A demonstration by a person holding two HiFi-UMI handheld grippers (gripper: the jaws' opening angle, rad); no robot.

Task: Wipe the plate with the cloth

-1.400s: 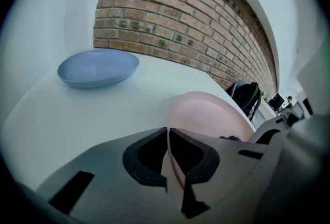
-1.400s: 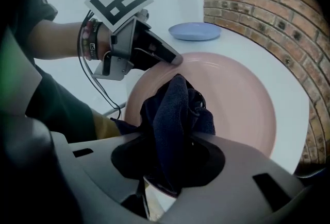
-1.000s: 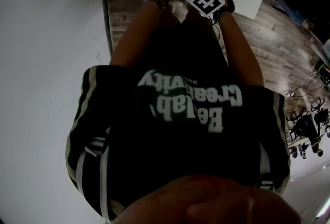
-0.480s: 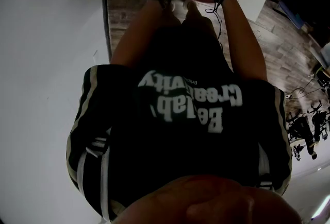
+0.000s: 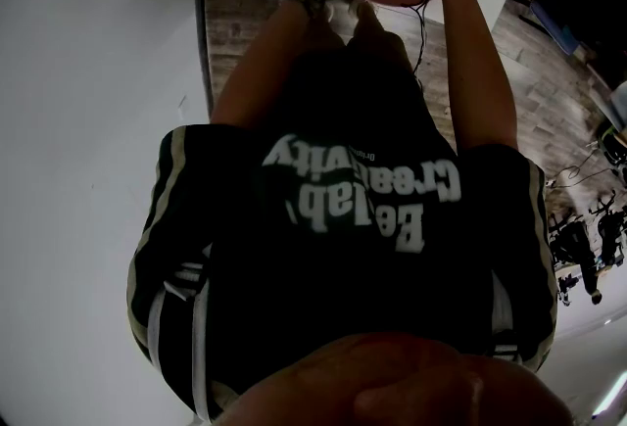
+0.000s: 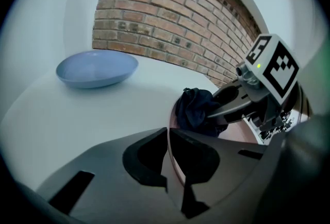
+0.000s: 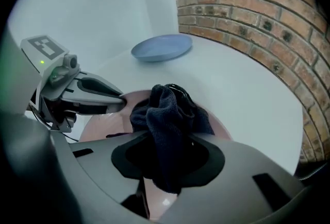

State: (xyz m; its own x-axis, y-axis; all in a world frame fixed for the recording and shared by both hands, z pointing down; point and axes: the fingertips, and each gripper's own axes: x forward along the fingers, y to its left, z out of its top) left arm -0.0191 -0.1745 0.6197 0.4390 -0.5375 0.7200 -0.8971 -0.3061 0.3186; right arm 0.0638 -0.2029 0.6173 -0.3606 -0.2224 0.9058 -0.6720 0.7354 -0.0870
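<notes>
- The pink plate (image 7: 93, 120) lies on the white counter (image 7: 247, 89), close to its near edge, the one by the person.
- The dark blue cloth (image 7: 170, 115) is bunched into a wad over the plate's inner surface. In the right gripper view its lower folds seem to rest on the pink, though the actual contact is hidden under the wad.
- The right gripper (image 7: 172, 151) has its fingers clenched on the cloth, which fills the gap between them and spills out in front.
- The left gripper (image 6: 168, 133) has its fingers pinched together on the plate's rim at the near side, steadying it. The rim runs straight through the narrow slit between them.
- My judgement is that the wiping is under way rather than finished: the cloth is in hand and on the plate, and the plate is braced.
- The bare pink that shows looks clean and dry, but I cannot tell how much of the surface has been covered.
- What is left, as I judge it, is sweeping the rest of the plate, lifting the cloth off and letting go of the rim.
- A blue plate (image 7: 161, 47) stands untouched, well apart, toward the counter's far edge by the brick wall (image 7: 247, 1).
</notes>
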